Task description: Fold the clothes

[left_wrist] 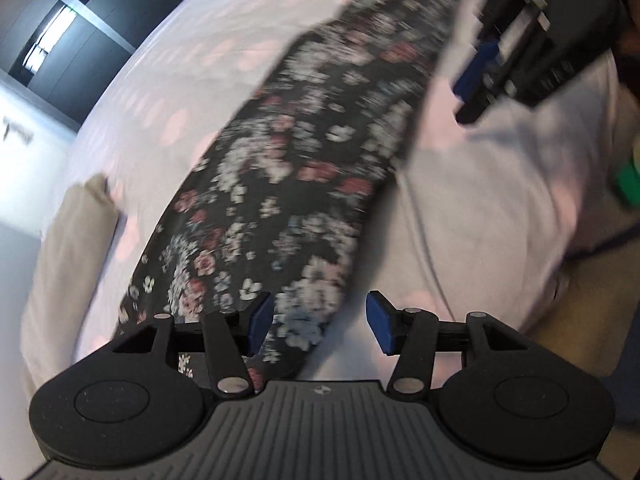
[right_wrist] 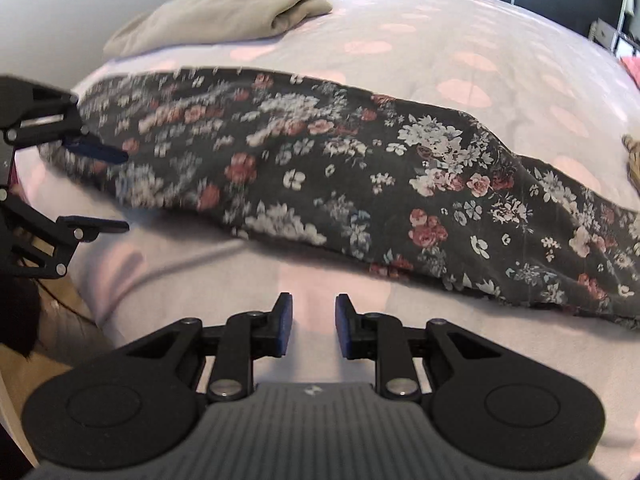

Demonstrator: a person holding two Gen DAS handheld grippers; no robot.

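Floral garment (right_wrist: pixel 320 184) lies stretched over the bed (right_wrist: pixel 440 60); both grippers (left_wrist: pixel 320 322) (right_wrist: pixel 313 324) angle downward, jaws apart, empty.

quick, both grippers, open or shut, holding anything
Left gripper: open, nothing gripped, over the dark floral garment.
Right gripper: open, empty.

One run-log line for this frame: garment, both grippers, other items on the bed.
floral garment: long strip lying on bed | left gripper: jaws open, empty, over garment end | right gripper: jaws open, empty | beige folded cloth: set aside
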